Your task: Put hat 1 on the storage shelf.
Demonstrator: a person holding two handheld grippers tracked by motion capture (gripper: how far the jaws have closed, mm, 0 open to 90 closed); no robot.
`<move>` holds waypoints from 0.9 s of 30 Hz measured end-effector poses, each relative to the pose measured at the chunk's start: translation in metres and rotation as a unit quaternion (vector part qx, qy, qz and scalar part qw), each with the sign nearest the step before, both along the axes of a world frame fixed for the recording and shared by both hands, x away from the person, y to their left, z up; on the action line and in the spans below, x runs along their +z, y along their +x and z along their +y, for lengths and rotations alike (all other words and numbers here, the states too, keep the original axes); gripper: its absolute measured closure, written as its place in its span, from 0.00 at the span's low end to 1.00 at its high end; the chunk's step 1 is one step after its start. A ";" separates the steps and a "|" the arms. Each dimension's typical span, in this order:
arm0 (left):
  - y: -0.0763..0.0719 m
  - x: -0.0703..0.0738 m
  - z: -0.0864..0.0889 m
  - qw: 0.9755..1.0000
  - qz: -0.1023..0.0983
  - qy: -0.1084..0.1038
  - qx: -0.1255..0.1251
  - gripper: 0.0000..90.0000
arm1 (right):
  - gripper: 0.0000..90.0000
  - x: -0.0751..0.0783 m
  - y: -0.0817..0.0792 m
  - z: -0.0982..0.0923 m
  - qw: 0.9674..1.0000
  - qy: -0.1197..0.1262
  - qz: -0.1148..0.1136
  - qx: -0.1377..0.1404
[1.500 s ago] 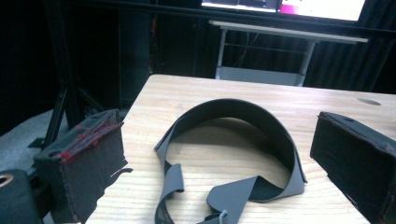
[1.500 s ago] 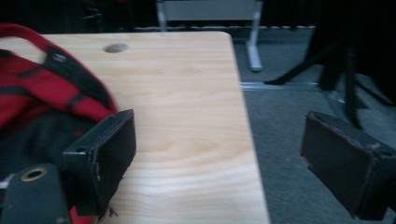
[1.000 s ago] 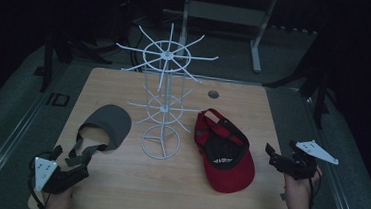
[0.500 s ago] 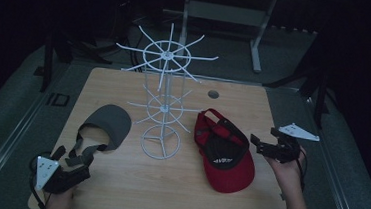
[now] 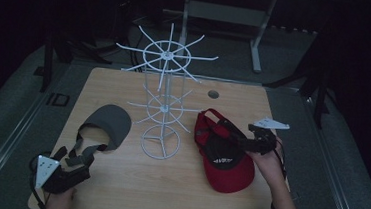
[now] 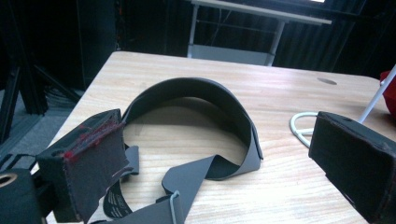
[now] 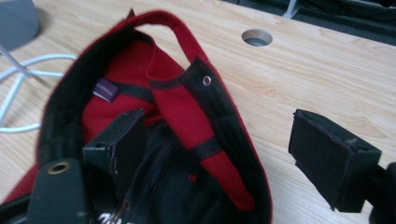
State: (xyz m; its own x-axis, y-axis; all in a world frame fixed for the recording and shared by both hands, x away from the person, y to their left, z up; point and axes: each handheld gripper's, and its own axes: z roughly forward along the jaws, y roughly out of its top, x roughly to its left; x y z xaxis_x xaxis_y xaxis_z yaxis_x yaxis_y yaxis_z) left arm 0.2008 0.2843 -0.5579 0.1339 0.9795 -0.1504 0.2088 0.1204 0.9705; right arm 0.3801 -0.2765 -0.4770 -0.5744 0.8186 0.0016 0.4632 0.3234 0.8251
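Two pieces of headwear are counted on the counter [image 5: 116, 194]: one red cap [image 5: 224, 155] and one grey visor [image 5: 109, 123]. One white wire rack [image 5: 163, 103] is seen standing between them, near the counter's middle. Two claws are counted, one in each hand.

In the high view the red cap lies upside down at about four o'clock from the rack's base, its opening turned upward. The grey visor lies at about nine o'clock from the base, with its straps trailing toward seven o'clock.

The right claw [image 5: 238, 141] is held low and nearly level, pointed toward nine o'clock, with the hand [image 5: 269, 161] behind it at the cap's right edge. Its jaws are spread wide and have just been closing slightly; in the right gripper view the cap's rim and red back strap [image 7: 187, 107] are seen between them, with one jaw inside the cap and the other outside over bare wood. The pads are not seen pressing on the cloth.

The left claw [image 5: 76, 163] is held low at the counter's near left corner, pointed toward one o'clock at the visor's straps. Its jaws are spread wide, and nothing is gripped.

Compared with the earlier frame, the right claw is found moved from beyond the counter's right edge in to the cap. The left claw is found unmoved.
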 end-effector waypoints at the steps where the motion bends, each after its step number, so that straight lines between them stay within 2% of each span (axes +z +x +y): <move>1: 0.000 0.000 0.000 1.000 0.001 0.003 0.002 0.05 | 0.21 -0.003 0.002 0.002 1.000 -0.005 0.001 0.002; 3: -0.001 0.001 0.000 1.000 -0.002 0.003 0.003 0.05 | 0.20 -0.010 0.008 0.008 1.000 -0.023 0.002 0.010; 6: -0.002 0.001 0.000 1.000 -0.003 0.005 0.007 0.05 | 0.20 -0.015 0.012 0.012 0.999 -0.035 0.006 0.010; 9: -0.001 0.001 0.001 1.000 0.000 0.004 0.008 0.05 | 0.20 -0.025 0.019 0.017 0.998 -0.066 0.011 0.013; 10: -0.001 0.001 0.001 1.000 0.001 0.005 0.009 0.05 | 0.20 -0.025 0.019 0.017 0.998 -0.066 0.011 0.013; 15: -0.001 0.001 0.001 1.000 -0.002 0.004 0.011 0.05 | 0.21 -0.038 0.023 0.027 0.994 -0.107 0.019 0.016; 19: -0.002 0.001 0.002 1.000 -0.001 0.004 0.011 0.05 | 0.25 -0.047 0.027 0.031 0.991 -0.129 0.030 0.013; 27: -0.001 0.000 0.002 1.000 0.002 0.003 0.009 0.05 | 0.34 -0.057 0.031 0.035 0.986 -0.166 0.031 0.011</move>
State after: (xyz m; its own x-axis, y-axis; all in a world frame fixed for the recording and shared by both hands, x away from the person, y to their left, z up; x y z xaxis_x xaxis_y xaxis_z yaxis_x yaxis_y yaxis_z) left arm 0.2001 0.2858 -0.5575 0.1148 0.9828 -0.1447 0.2113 0.1182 0.9702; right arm 0.4112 -0.2415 -0.5338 -0.5984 0.7677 -0.2293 0.4993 0.5811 0.6427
